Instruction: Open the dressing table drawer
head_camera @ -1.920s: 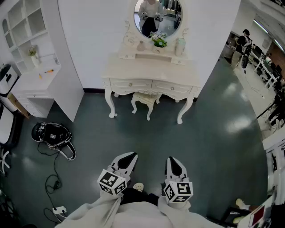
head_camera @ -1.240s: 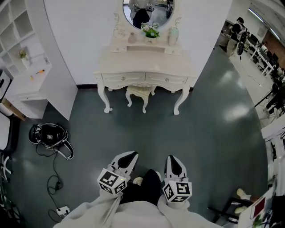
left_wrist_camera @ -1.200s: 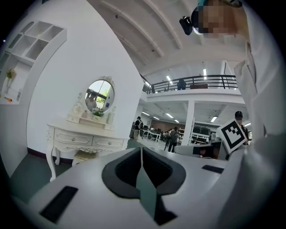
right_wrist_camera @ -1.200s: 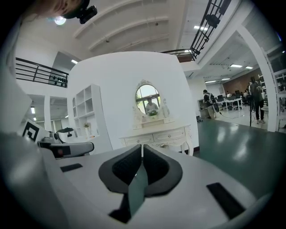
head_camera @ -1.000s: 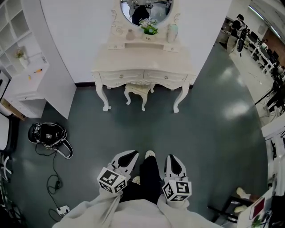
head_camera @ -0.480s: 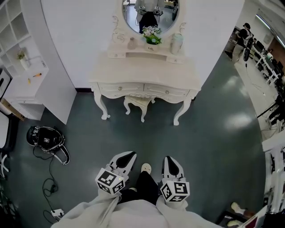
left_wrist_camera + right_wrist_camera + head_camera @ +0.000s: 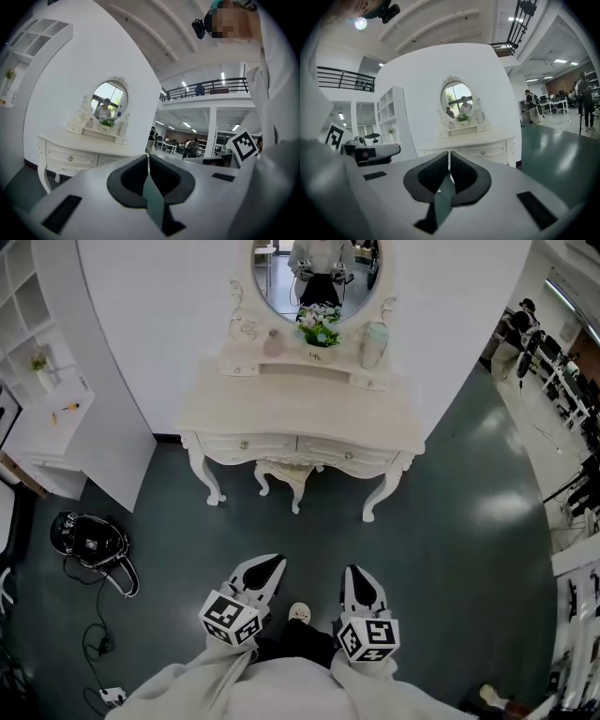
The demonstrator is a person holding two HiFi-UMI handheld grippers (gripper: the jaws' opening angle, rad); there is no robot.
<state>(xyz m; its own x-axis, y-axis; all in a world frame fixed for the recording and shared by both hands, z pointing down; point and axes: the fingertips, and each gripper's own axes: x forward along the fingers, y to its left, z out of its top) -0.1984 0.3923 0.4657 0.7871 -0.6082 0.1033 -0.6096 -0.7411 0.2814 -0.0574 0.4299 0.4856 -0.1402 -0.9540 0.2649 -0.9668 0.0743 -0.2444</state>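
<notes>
The cream dressing table stands against the white wall ahead, with an oval mirror above it. Its two drawers are closed: the left drawer and the right drawer, each with a small knob. My left gripper and right gripper are held side by side low in the head view, well short of the table, both shut and empty. The table also shows far off in the left gripper view, dressing table, and in the right gripper view, dressing table.
A small stool sits tucked under the table. A flower pot and a vase stand on its top shelf. A white shelf unit is at the left, with a black bag and cable on the floor. People stand far right.
The dressing table has drawn nearer and grown larger in the head view. Both grippers have kept the same shut pose side by side while moving toward it.
</notes>
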